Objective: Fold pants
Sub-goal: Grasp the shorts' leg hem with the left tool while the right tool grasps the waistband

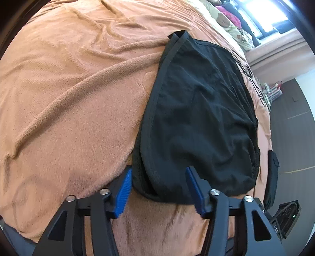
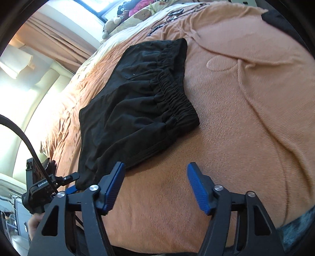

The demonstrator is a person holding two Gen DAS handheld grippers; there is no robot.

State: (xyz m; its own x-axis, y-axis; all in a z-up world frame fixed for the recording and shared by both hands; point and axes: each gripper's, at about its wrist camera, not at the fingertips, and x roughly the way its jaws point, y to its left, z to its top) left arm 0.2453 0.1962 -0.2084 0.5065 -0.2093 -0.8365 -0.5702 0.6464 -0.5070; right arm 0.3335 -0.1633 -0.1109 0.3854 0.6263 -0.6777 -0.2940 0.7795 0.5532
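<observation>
left tool point(image 1: 158, 184), nearest the lens in the left wrist view: its 2 blue ribbed pads point(image 1: 123, 194) stood apart, unclenched, with the near corner of the black pants point(image 1: 196, 118) lying between them; the fabric filled most of the gap, but whether the pads touched it could not be told, and no pinch showed. right tool point(image 2: 156, 180), nearest the lens in the right wrist view: jaws parted and released, with only bare orange blanket point(image 2: 246, 118) between the pads; the left-hand pad point(image 2: 113, 189) sat just beside the near edge of the pants point(image 2: 137, 102), contact not resolvable.

the pants lay folded into a compact black shape on the blanket covering the bed. in the right wrist view the gathered elastic waistband point(image 2: 175, 92) ran along the side of the garment facing the open blanket, and the garment stretched away from the tool toward the far side of the bed. in the left wrist view a seamed edge point(image 1: 157, 88) ran along its left side up to a far corner.

in the right wrist view the other tool's body point(image 2: 42, 189) showed at lower left, with a dark cable point(image 2: 25, 137) arcing over it. farther off, a stuffed toy point(image 2: 112, 23) rested on pale printed bedding beside a curtain point(image 2: 59, 37) and a bright window point(image 1: 261, 13).
</observation>
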